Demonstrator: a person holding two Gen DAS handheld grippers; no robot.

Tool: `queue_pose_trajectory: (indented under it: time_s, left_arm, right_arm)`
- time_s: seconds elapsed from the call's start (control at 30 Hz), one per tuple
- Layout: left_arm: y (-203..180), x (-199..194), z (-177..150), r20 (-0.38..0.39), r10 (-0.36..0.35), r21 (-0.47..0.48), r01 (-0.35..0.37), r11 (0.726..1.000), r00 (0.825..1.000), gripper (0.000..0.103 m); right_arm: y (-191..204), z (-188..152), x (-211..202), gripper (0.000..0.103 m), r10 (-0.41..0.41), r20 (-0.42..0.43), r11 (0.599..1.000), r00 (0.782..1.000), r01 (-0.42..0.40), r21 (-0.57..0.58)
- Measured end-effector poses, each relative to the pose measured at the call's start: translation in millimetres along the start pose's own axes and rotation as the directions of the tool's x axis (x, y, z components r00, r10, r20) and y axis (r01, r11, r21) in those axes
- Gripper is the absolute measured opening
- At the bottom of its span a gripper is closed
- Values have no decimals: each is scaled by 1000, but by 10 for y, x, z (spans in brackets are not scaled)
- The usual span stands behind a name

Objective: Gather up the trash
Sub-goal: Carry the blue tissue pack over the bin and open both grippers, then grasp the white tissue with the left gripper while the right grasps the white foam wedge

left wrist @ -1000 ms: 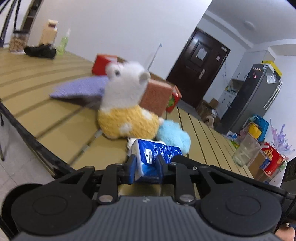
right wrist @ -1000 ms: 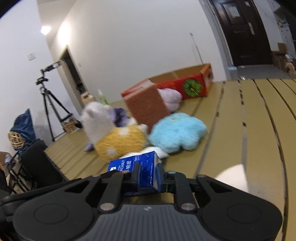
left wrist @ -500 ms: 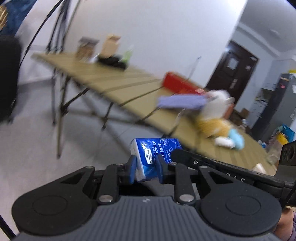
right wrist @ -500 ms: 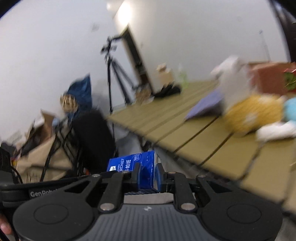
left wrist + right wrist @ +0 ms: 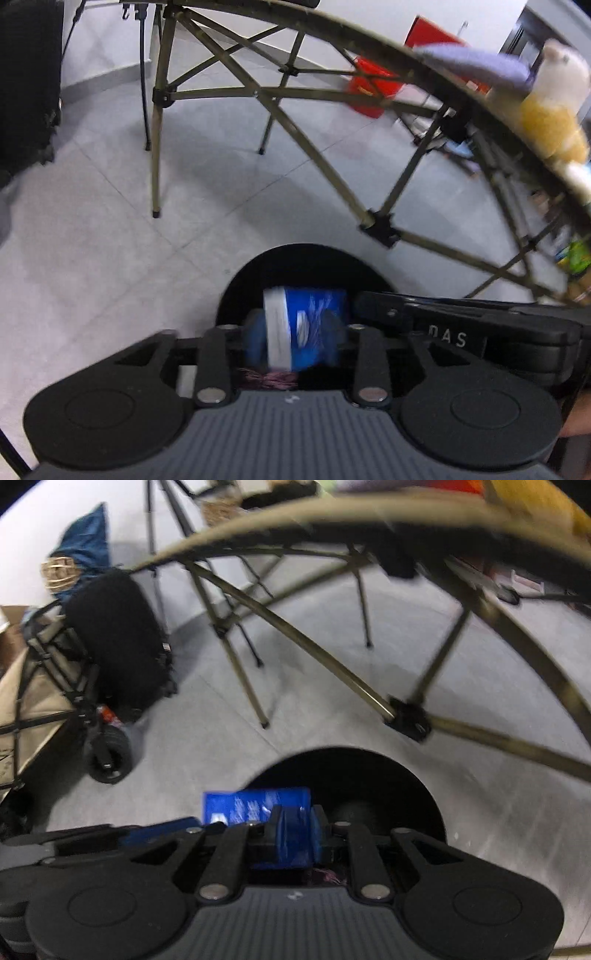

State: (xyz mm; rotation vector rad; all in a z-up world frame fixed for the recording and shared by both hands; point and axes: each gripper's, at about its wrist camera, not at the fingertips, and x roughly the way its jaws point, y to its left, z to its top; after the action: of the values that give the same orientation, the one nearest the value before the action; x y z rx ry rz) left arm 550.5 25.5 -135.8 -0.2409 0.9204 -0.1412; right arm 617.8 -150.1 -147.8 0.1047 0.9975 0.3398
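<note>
Now both tissue packs hang over the black bin [image 5: 310,258]: the left tongs [image 5: 295,332] have just been opening, their blue pack [image 5: 306,325] loose between the pads, while the right tongs [image 5: 293,834] pinch theirs [image 5: 258,806]; neither has dropped in.

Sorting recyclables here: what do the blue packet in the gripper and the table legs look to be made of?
Blue packet: seemingly glossy plastic film, printed; blur leaves it open. Table legs: thin olive-tan tubes, probably painted metal, with black, likely plastic, joints.
</note>
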Motion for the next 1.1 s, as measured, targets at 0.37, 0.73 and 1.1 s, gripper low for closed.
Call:
queue_pose_trajectory:
  time_s: [0.37,0.73,1.1]
  left_arm:
    - [-19,179,-87,-40,81,65,-79,995,996,64]
    - [-129,-135,-24,42,101,117,-106,988,994,68]
    - [-547,-1289,116,486,-44,262,-97,960,873,79]
  right_arm:
    - [28,9,-20,20,-19,4,996,1000,20,-88]
    - [83,44,-324,21,-23,84,994,996,32,-107]
    - [137,-320,-1944,32,11,532,963,846,134,-234]
